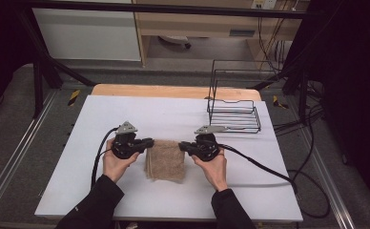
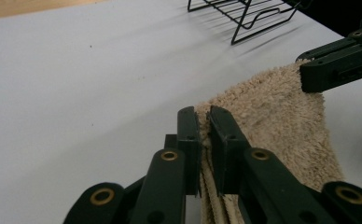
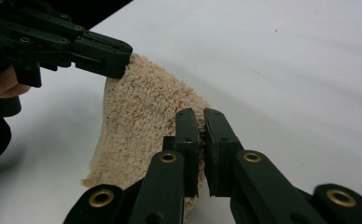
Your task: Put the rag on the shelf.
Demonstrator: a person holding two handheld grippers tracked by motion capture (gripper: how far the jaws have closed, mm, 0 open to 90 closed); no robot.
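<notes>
One tan towel, folded into a thick pad, sits on the white table in front of the wire rack, nearer the person. Its two far corners, the ones toward the rack, are each pinched: the left gripper has its jaws closed on the towel's left far corner, and the right gripper is clamped on the right far corner. In the left gripper view you can see several layers stacked between the jaws.

My guess is it's a fold or a lift. To do it well, I'd keep both grips tight on all the layers and move the two corners together, level, so the stack doesn't splay or twist.

Count: one towel, one rack, two grippers, two hands.
</notes>
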